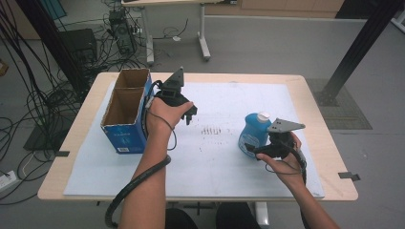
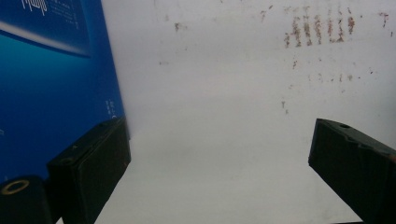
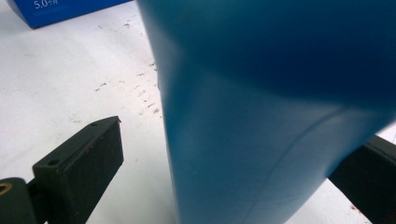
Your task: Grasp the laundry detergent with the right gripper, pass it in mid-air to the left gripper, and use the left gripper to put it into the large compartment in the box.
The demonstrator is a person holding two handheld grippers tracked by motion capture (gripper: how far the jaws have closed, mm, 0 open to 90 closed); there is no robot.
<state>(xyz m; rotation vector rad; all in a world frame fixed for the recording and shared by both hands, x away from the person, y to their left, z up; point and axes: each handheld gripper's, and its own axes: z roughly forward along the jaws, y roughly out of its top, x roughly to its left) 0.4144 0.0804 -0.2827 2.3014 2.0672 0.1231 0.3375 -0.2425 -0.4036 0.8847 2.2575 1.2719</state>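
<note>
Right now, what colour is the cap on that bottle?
White, on the blue bottle; the high view shows its cap best.

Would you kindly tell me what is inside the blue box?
The box stands open-topped, showing bare brown cardboard walls. Its near wall hides the bottom of the front part, so anything lying there cannot be seen.

Glossy blue plastic bottle; matt cardboard box; scuffed white mat.
</note>
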